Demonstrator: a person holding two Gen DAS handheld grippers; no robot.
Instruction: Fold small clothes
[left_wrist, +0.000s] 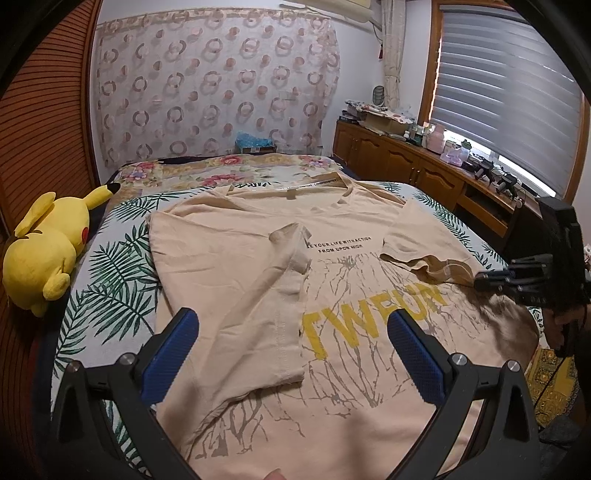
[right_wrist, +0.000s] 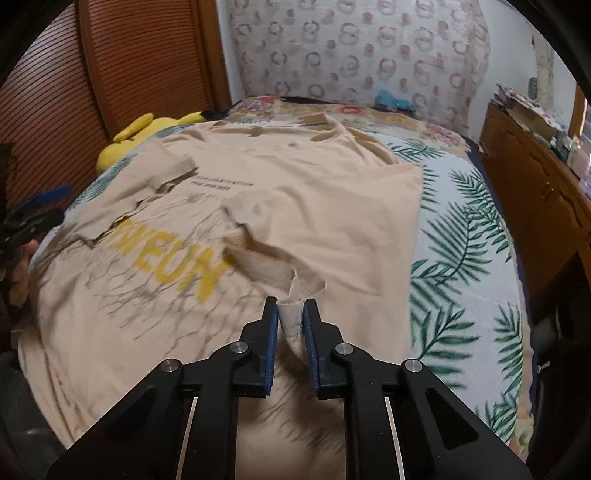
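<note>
A beige T-shirt (left_wrist: 332, 280) with yellow letters lies face up on the bed; it also shows in the right wrist view (right_wrist: 295, 192). Its left sleeve (left_wrist: 273, 302) is folded in over the chest. My left gripper (left_wrist: 291, 325) is open and empty, just above that folded sleeve. My right gripper (right_wrist: 290, 310) is shut on the edge of the right sleeve (right_wrist: 295, 258) and holds it over the shirt's front. The right gripper also shows in the left wrist view (left_wrist: 480, 282), at the right by the sleeve fold.
The bed has a leaf-print sheet (right_wrist: 461, 240). A yellow plush toy (left_wrist: 48, 243) lies at the bed's left edge by the wooden slatted doors (left_wrist: 44, 122). A wooden cabinet (left_wrist: 424, 173) with clutter stands on the right under the window blind.
</note>
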